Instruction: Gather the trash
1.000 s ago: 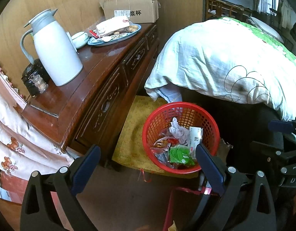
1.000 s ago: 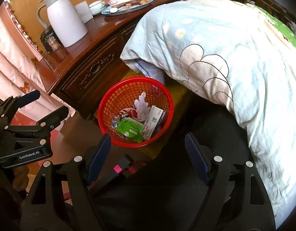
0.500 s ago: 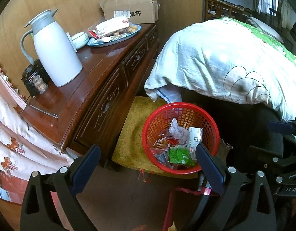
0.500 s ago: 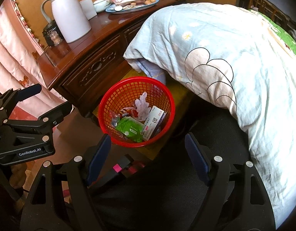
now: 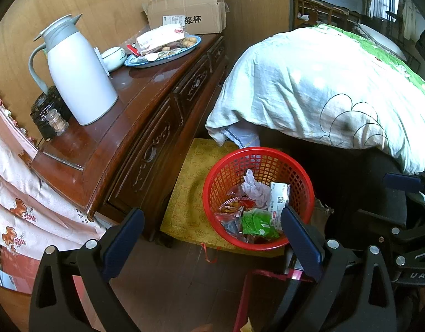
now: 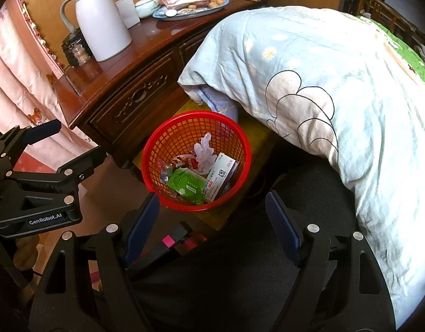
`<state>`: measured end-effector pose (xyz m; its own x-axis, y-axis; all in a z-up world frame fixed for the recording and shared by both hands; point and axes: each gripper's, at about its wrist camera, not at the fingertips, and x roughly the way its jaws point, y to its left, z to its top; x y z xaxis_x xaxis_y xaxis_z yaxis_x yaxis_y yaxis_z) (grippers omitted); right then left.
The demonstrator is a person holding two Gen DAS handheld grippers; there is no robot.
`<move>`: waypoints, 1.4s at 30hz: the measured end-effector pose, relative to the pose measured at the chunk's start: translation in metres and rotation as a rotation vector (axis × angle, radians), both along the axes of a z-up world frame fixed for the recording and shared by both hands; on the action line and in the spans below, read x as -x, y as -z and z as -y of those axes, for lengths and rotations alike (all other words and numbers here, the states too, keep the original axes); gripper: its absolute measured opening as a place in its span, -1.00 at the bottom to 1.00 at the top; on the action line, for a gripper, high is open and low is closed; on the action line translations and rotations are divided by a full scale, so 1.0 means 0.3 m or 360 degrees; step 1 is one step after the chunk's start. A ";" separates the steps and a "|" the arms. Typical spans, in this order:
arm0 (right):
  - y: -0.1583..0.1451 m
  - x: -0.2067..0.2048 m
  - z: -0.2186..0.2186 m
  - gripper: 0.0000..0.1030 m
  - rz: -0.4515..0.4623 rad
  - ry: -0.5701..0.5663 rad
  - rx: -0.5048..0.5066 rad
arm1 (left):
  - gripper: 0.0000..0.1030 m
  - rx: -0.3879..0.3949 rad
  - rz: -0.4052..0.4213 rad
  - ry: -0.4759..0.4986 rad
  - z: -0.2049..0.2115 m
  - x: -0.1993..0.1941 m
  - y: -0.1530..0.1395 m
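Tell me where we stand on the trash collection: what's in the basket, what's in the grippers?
Done: the red basket already holds a green packet, a white carton, crumpled tissue and wrappers. In hand: nothing; the left gripper and right gripper are both open and empty. Left: I can't spot loose trash on the floor; the dresser's tray might need checking.

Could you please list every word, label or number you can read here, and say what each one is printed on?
"浆杯": printed on the cardboard box at the back of the dresser.
"GenRobot.AI": on the left gripper body, in the right wrist view.
Box shipping label, the QR-code carton and the green packet in the red basket: too small to read.
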<state>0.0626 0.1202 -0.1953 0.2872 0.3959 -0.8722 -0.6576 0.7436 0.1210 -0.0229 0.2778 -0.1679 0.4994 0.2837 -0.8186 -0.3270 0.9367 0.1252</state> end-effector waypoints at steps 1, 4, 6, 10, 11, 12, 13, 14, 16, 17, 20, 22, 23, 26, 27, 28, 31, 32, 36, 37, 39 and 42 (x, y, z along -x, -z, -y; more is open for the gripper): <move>-0.001 -0.001 0.000 0.49 -0.0001 -0.0001 0.0001 | 0.89 0.0000 0.0000 -0.0002 0.001 0.000 0.000; -0.001 -0.002 0.000 0.49 -0.0004 -0.0002 0.0002 | 0.89 0.0002 -0.0001 -0.0002 0.001 0.001 0.001; -0.001 -0.002 -0.001 0.49 -0.0003 -0.0002 0.0002 | 0.89 0.0000 0.0001 0.0000 0.001 0.001 0.001; -0.001 -0.002 -0.001 0.49 -0.0003 -0.0003 0.0002 | 0.89 -0.0001 0.0000 0.0001 0.001 0.000 0.002; -0.001 -0.002 0.000 0.49 -0.0003 -0.0003 0.0002 | 0.89 0.0000 0.0001 -0.0001 0.001 0.001 0.002; -0.001 -0.001 -0.001 0.49 -0.0003 -0.0003 0.0002 | 0.89 0.0000 0.0000 0.0000 0.002 0.001 0.002; -0.001 -0.001 -0.001 0.49 -0.0004 -0.0003 0.0002 | 0.89 -0.0001 0.0000 0.0000 0.003 0.001 0.002; -0.001 -0.001 -0.001 0.49 -0.0004 -0.0003 0.0002 | 0.89 -0.0001 0.0000 -0.0002 0.002 0.001 0.002; -0.001 -0.001 -0.001 0.49 -0.0003 -0.0002 0.0002 | 0.89 0.0001 0.0001 0.0000 0.004 0.001 0.002; -0.001 -0.001 -0.001 0.49 -0.0002 -0.0002 0.0002 | 0.89 -0.0001 0.0000 -0.0001 0.003 0.001 0.002; -0.001 -0.001 -0.001 0.49 -0.0003 -0.0002 0.0002 | 0.89 0.0001 0.0000 -0.0002 0.003 0.001 0.002; -0.002 -0.001 0.000 0.49 -0.0004 -0.0002 0.0002 | 0.89 -0.0002 0.0000 -0.0001 0.010 0.000 0.002; -0.001 -0.001 -0.001 0.49 -0.0004 -0.0003 0.0002 | 0.89 0.0000 0.0000 -0.0001 0.008 0.000 0.003; -0.002 0.000 -0.002 0.49 -0.0003 -0.0002 0.0003 | 0.89 0.0000 -0.0001 -0.0002 0.008 0.000 0.003; -0.001 0.000 -0.002 0.49 -0.0003 -0.0002 0.0003 | 0.89 0.0000 0.0000 -0.0002 0.008 0.000 0.004; -0.001 0.000 -0.002 0.49 -0.0003 -0.0002 0.0003 | 0.89 0.0000 -0.0001 -0.0001 0.011 0.000 0.003; -0.001 0.000 -0.003 0.49 -0.0003 -0.0001 0.0003 | 0.89 0.0000 -0.0001 -0.0003 0.010 0.000 0.004; -0.001 0.000 -0.003 0.49 -0.0003 -0.0001 0.0002 | 0.89 0.0000 -0.0001 -0.0003 0.010 0.000 0.004; -0.001 0.001 -0.004 0.49 -0.0003 -0.0002 0.0003 | 0.89 0.0001 -0.0001 -0.0003 0.009 -0.001 0.003; -0.001 0.001 -0.004 0.49 -0.0002 -0.0002 0.0004 | 0.89 0.0002 0.0000 0.0000 0.011 -0.001 0.002; -0.001 0.000 -0.002 0.49 -0.0002 -0.0002 0.0003 | 0.89 0.0001 -0.0001 -0.0001 0.011 -0.002 0.005; -0.002 0.000 -0.002 0.49 -0.0004 -0.0001 0.0002 | 0.89 0.0003 -0.0004 0.0001 0.018 0.000 0.007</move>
